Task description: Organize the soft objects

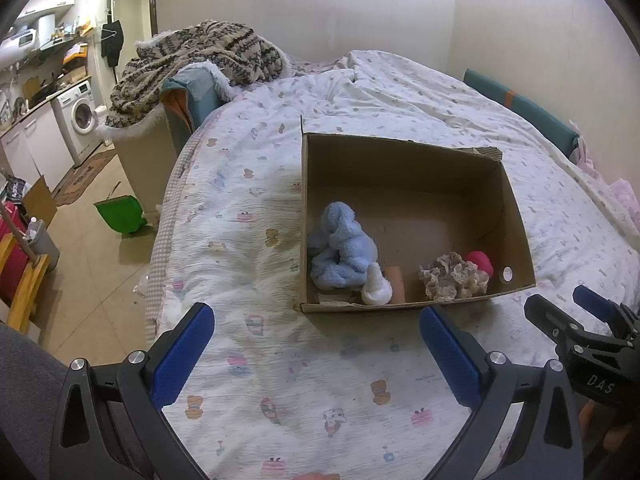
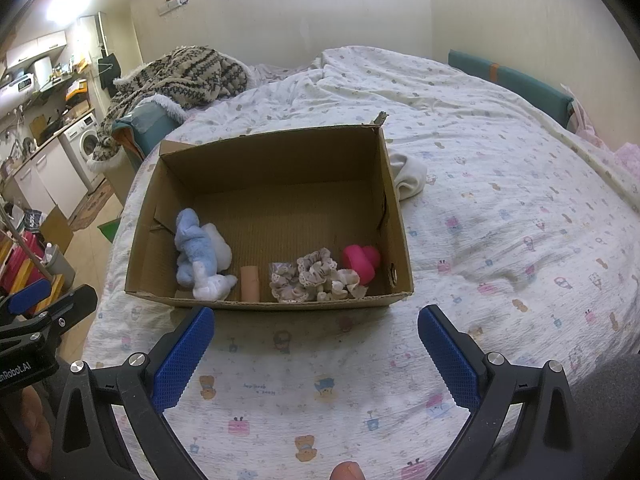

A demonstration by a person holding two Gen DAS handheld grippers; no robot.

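Both grippers, left (image 1: 316,344) & right (image 2: 316,344), released over bed (image 2: 500,208); box (image 2: 394,240) holds toy (image 2: 200,252), scrunchie (image 2: 316,276).

White cloth (image 2: 409,178) half hidden behind cardboard box (image 2: 394,216); kitchen clutter indistinct.

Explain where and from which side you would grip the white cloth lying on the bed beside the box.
Probably the rounded bulge of the white cloth that pokes out past the cardboard box, approached from the open bed side with the right gripper, fingers straddling the fold. The box wall blocks its other side.
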